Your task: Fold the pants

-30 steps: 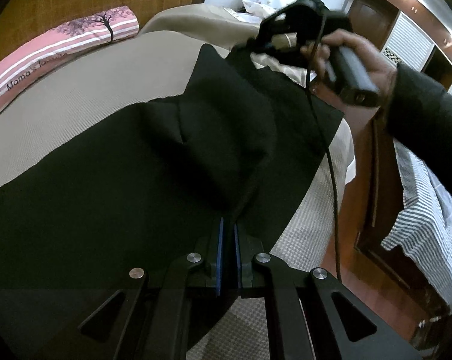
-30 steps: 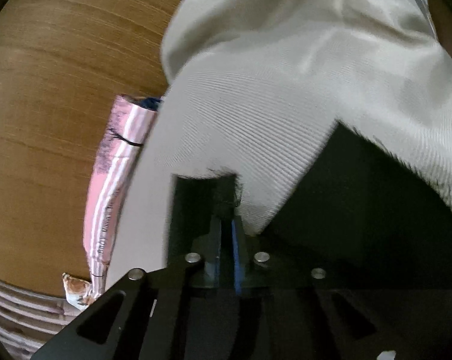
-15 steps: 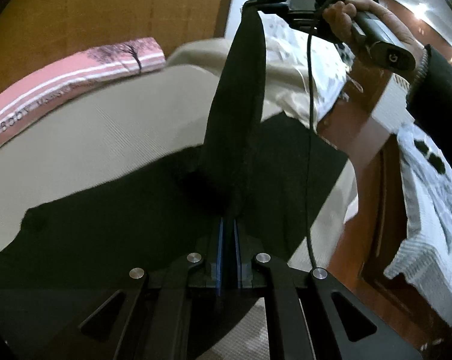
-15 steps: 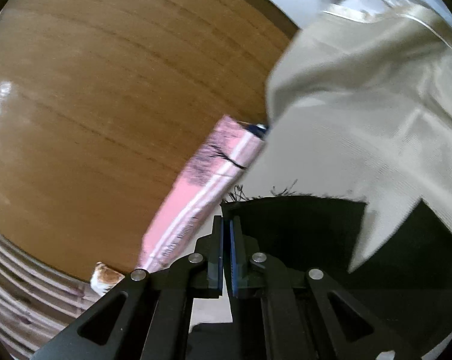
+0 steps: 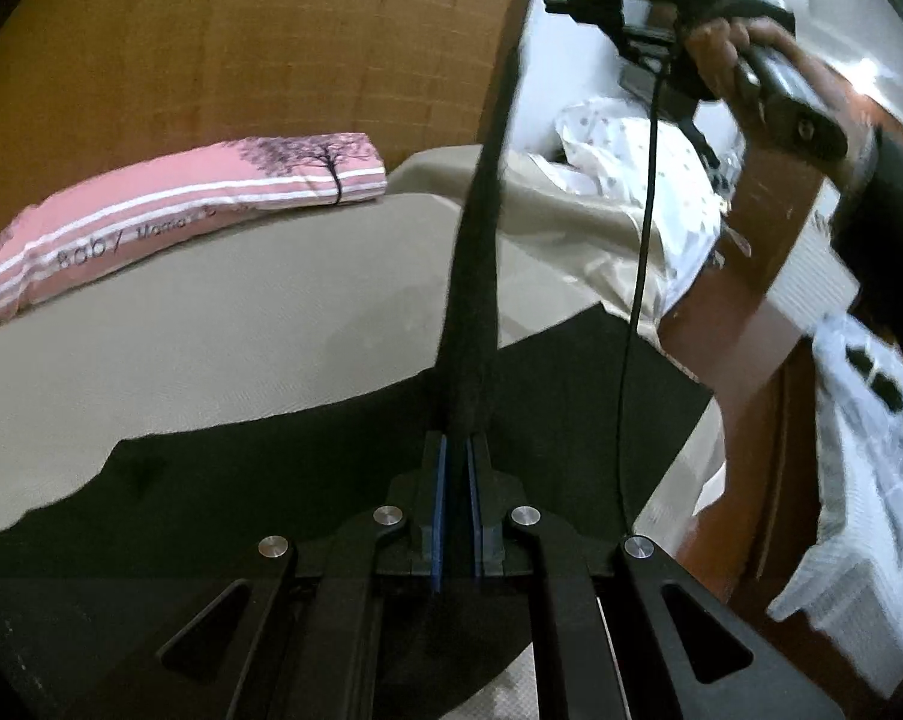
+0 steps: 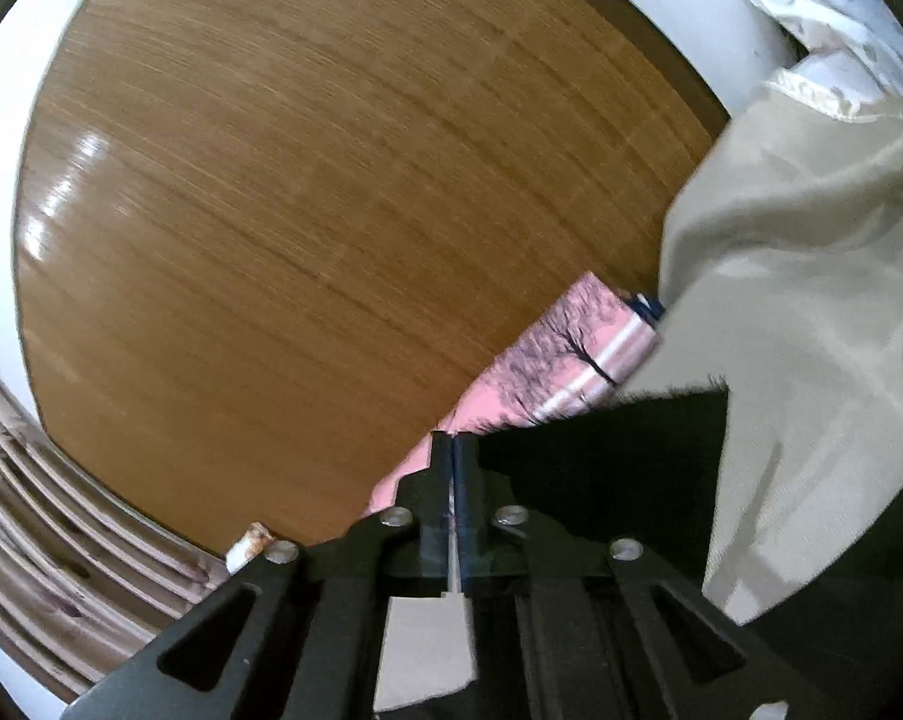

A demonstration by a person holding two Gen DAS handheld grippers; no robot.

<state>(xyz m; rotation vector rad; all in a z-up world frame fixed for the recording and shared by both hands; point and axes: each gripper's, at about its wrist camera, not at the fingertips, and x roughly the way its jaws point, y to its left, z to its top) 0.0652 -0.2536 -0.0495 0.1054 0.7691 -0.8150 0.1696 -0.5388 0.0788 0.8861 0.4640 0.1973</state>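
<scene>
Black pants (image 5: pixel 469 276) stretched taut above the bed (image 5: pixel 223 324)! Left gripper (image 5: pixel 456 450) pinches the low end, right gripper (image 6: pixel 454 450) pinches the high end, jaws pressed tight on cloth. Long axis runs straight between them; the rest lies on the bed.

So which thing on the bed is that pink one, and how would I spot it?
Look at the beige bed against the wooden headboard. Along that far edge lies a long pink pillow, the only pink item, with white stripes and a black tree print.
</scene>
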